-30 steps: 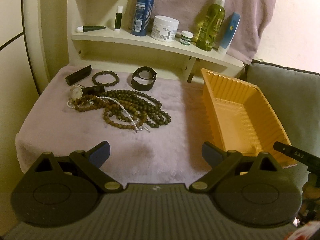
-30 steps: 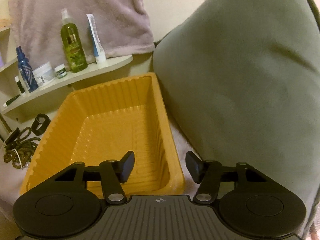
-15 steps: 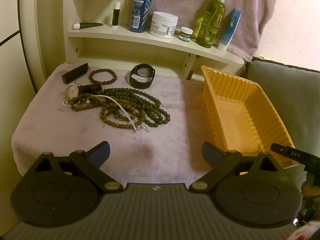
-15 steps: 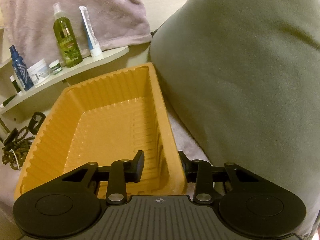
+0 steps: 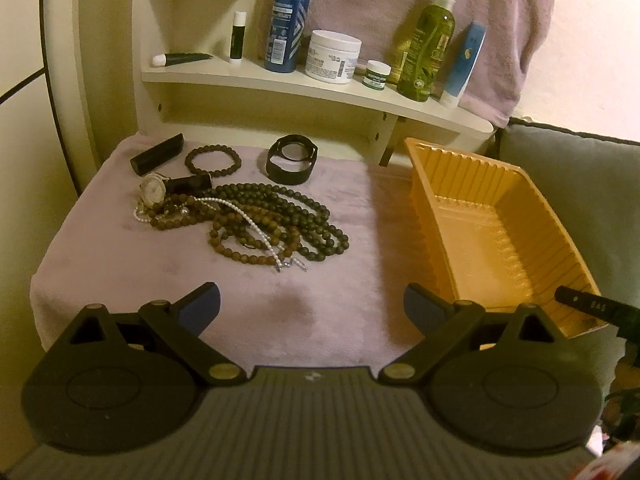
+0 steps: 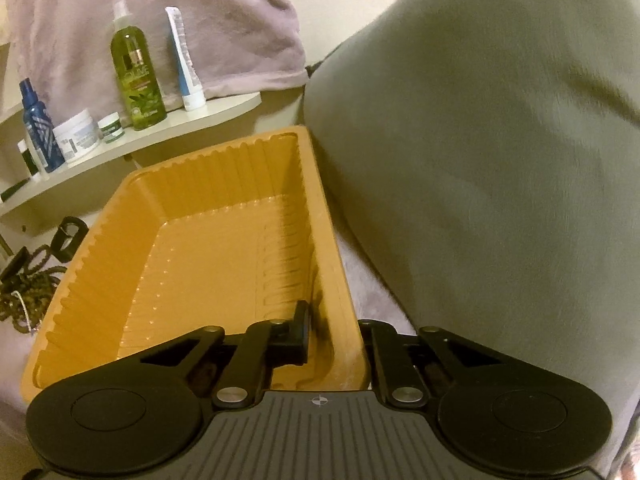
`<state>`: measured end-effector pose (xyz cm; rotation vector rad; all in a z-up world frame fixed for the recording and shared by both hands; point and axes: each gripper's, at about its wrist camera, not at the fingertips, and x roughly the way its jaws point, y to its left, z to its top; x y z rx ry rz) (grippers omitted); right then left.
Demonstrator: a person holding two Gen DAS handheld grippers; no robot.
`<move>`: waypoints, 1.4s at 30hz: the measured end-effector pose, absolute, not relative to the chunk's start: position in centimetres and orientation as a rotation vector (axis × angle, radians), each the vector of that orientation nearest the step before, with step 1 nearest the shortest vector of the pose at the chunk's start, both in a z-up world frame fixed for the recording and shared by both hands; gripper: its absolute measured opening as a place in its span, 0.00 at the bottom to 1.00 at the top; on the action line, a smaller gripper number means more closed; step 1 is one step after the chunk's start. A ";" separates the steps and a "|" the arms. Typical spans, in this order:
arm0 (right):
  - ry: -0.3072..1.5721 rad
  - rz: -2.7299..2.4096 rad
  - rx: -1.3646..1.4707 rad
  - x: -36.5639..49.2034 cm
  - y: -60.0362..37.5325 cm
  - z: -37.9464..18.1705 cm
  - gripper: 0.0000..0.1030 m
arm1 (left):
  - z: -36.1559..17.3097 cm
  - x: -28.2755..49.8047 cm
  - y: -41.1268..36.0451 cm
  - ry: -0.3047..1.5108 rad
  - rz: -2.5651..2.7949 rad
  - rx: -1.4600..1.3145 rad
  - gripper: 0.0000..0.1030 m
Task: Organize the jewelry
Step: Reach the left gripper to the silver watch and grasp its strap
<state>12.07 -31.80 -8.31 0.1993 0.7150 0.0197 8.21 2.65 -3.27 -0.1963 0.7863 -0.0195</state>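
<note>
A tangle of dark bead necklaces (image 5: 272, 220) with a pearl strand and a watch (image 5: 154, 192) lies on the pink cloth. A bead bracelet (image 5: 213, 160), a black band (image 5: 291, 160) and a black bar (image 5: 157, 156) lie behind it. My left gripper (image 5: 312, 308) is open and empty, held above the cloth in front of the pile. The orange tray (image 5: 472, 184) is empty at the right. My right gripper (image 6: 336, 328) is shut on the tray's near right wall (image 6: 340, 312), one finger inside and one outside.
A shelf (image 5: 312, 84) behind the cloth carries bottles, jars and tubes. A grey cushion (image 6: 480, 160) stands right against the tray. The cloth's left edge (image 5: 40, 280) drops off beside a pale wall.
My right gripper has moved forward onto the tray's corner and closed on its wall. My left gripper has stayed open, shifting only slightly.
</note>
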 end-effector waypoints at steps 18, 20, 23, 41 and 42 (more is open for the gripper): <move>0.613 -0.001 -0.004 10.7 -27.5 -4.2 0.05 | -5.3 11.2 6.5 0.708 0.059 -0.020 0.82; 0.611 -0.003 -0.014 10.7 -27.2 -4.0 0.05 | -5.4 11.9 7.1 0.710 0.056 -0.021 0.74; 0.613 -0.007 -0.025 10.8 -26.9 -3.8 0.05 | -5.6 13.0 7.9 0.707 0.051 -0.022 0.65; 0.637 -0.031 -0.054 11.4 -26.5 -3.9 0.05 | -7.6 18.7 11.2 0.718 -0.029 0.354 0.46; 0.639 -0.033 -0.054 11.4 -26.5 -4.0 0.05 | -7.8 19.0 11.1 0.724 -0.043 0.382 0.46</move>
